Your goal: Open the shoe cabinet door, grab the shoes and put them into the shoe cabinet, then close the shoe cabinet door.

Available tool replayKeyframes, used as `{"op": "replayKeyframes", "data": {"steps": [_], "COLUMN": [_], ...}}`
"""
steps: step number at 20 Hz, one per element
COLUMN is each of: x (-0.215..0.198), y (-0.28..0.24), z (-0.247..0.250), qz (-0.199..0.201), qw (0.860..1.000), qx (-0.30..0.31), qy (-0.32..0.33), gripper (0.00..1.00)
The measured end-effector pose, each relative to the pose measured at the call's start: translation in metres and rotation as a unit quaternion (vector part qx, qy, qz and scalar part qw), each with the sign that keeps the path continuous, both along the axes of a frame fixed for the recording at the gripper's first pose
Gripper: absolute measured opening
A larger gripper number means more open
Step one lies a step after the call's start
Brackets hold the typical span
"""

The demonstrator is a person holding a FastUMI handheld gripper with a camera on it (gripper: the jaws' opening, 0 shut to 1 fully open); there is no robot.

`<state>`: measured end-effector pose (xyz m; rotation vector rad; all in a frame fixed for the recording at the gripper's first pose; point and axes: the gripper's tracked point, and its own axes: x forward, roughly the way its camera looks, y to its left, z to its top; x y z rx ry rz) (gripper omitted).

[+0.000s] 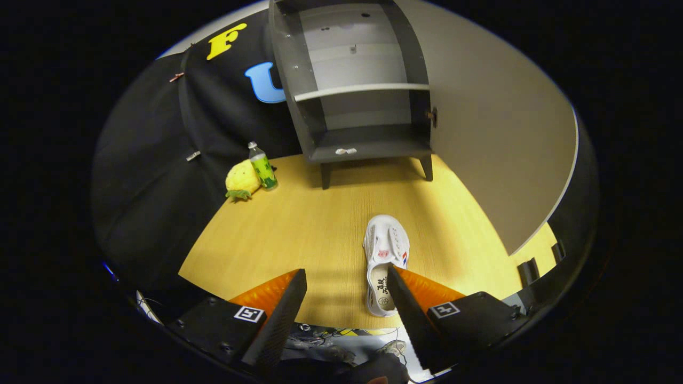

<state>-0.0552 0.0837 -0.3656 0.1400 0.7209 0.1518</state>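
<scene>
Shoe (385,255) white, toe toward open cabinet (363,85); tongs (347,280) spread, empty.

Lighting: bright, even overhead light on wooden floor (299,224) ahead of fingers; warm yellow tone, no blown-out glare.
Shadows: soft dark patch under shoe cabinet (363,90) well beyond fingers; faint band of shade on floor between the fingers; cabinet interior dim grey, lower shelf darkest.
Open door (496,133), beyond right finger: flat pale grey, evenly lit, no hotspots.
Gripper (347,282): fingers apart, holding nothing; inner faces near black, orange backs glow w/ light sheen.
Shoe (385,256), just ahead of right finger: crisp, whites not clipped.
Focus: sharp at centre, softer twd rim.
Distortion: strong fisheye; door edge and floor edges bow heavily.
</scene>
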Motion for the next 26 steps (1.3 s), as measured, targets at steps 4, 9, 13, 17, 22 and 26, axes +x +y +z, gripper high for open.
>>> {"op": "replayKeyframes", "data": {"steps": [4, 9, 13, 17, 22, 26], "x": [0.02, 0.046, 0.073, 0.095, 0.11, 0.111], "y": [-0.003, 0.001, -0.002, -0.011, -0.01, -0.008], "z": [-0.062, -0.106, -0.119, -0.121, -0.124, -0.123], "qz": [-0.022, -0.029, -0.046, -0.069, -0.05, -0.029], "qw": [0.999, 0.999, 0.999, 0.994, 0.995, 0.998], "qx": [-0.009, -0.01, -0.022, -0.051, -0.043, -0.02], "qy": [0.028, 0.022, -0.016, -0.061, -0.079, -0.06], "gripper": [0.8, 0.79, 0.68, 0.68, 0.29, 0.07]}}
